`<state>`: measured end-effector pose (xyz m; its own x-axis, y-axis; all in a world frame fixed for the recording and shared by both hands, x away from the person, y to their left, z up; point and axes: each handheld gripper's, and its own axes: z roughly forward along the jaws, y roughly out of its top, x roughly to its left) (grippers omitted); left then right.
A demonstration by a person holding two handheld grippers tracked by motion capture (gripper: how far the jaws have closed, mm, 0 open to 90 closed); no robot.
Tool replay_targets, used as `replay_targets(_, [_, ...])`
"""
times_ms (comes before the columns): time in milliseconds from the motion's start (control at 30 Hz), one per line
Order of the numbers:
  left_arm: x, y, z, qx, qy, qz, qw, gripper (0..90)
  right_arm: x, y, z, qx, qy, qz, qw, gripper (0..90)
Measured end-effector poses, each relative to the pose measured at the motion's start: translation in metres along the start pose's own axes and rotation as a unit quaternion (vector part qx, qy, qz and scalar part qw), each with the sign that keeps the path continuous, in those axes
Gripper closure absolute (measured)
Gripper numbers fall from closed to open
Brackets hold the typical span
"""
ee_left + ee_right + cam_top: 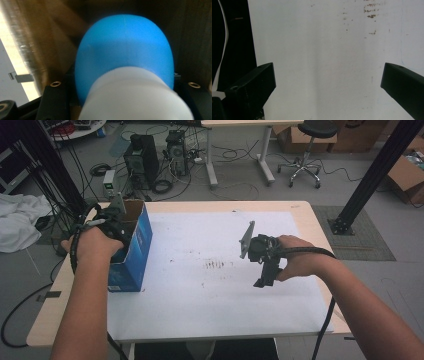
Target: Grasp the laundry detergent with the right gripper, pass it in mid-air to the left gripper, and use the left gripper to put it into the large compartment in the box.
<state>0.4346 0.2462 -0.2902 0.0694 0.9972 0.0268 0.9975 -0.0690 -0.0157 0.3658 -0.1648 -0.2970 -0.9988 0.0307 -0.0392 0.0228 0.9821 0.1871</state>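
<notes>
Blue-and-white bottle [125, 62] clamped in left gripper [114, 222], inside box [135, 245]

Both forearms are bare, with no sleeves in the high view. Each hand carries a black gripper: the left gripper [114, 222] and the right gripper [262, 262] each bear a grey three-cornered plate and trail a thick black cable. Blocky black fingers [254, 85] show brass-ringed screw holes.
</notes>
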Motion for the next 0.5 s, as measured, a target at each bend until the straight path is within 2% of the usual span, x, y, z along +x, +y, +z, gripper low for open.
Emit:
replay_targets(67, [-0.0002,-0.0001,-0.0004,-0.002,0.0,0.001,1.0,38.7,-0.0002,-0.0004,0.0002,0.0,0.001,0.001,1.0,0.0])
replay_targets(200, [-0.0008,-0.0011,0.0007,-0.009,0.002,0.015,0.9998,38.7,-0.0007,-0.0009,0.0002,-0.001,0.0,0.002,1.0,0.0])
replay_targets(500, [-0.0011,-0.0015,0.0012,-0.006,0.001,-0.001,1.0,38.8,-0.0011,-0.0016,0.001,-0.001,-0.002,0.004,1.0,0.0])
